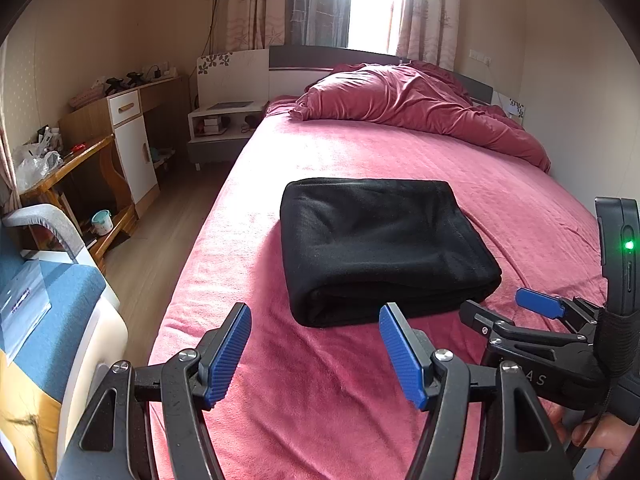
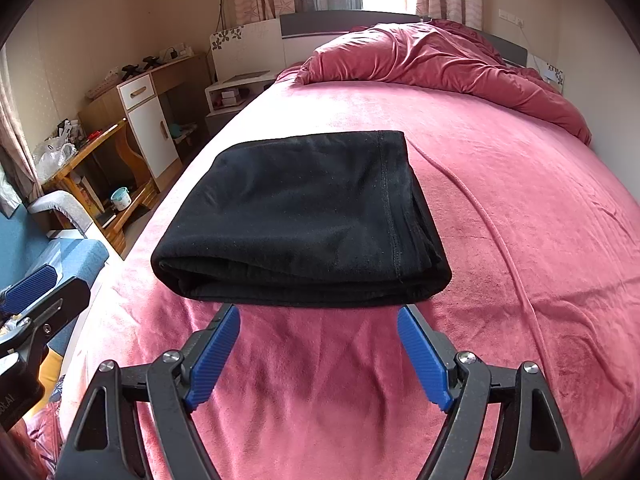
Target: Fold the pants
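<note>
Both wrist views low over the bed, facing the headboard, near, sharing the folded pants.

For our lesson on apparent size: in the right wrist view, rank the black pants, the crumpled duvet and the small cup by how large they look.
1. black pants, though nearness inflates them
2. duvet
3. cup

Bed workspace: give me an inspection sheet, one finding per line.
Surface: pink bedspread, lightly wrinkled.
Job's things: black pants folded into a compact stack, lying flat on the bed.
Clutter: crumpled red duvet at the headboard end.
Grippers: left gripper open, fingers empty, short of the pants; right gripper open, fingers empty, tips at the pants' near edge.
Cables: a thin ridge, perhaps a cord under the cover, runs right of the pants; wall wires by the curtain.
Surroundings: wooden desk, white nightstand, bright window.
</note>
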Available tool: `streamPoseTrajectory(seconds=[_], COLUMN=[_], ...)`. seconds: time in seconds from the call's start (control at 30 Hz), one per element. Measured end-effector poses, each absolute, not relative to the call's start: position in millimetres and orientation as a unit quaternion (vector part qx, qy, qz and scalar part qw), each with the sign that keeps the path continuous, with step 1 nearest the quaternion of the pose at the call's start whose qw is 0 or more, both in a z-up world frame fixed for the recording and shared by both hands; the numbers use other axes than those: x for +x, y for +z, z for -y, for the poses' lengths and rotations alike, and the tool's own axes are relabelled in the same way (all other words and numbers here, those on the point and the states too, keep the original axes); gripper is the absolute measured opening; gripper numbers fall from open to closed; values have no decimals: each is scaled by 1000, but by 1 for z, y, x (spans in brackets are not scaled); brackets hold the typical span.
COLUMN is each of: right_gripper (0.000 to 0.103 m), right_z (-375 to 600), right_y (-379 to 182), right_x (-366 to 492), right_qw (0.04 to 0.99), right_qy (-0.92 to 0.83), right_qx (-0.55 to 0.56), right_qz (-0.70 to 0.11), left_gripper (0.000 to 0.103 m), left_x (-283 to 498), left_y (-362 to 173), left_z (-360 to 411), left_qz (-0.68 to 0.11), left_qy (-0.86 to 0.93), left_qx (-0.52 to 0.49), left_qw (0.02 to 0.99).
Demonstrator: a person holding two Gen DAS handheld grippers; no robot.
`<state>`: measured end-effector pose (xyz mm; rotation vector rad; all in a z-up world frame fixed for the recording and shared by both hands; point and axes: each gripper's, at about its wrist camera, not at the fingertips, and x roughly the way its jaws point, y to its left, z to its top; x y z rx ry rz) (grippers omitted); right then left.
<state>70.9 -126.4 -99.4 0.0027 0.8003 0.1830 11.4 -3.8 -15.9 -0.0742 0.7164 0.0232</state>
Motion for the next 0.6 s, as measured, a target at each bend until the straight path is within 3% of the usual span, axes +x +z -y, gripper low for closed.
streamPoseTrajectory(seconds=[0.6], right_gripper=[83], right_z=[138], right_y=[-110], right_x=[72], right_qw=[913], right_qy=[78], right_qx=[12], right_qz=[-401], left_gripper=[68], left_x=[13], left_y=[-21], left_z=[-3], left_qz=[-345], left_qy=[2], left_qx=[-59], left_qw=[937])
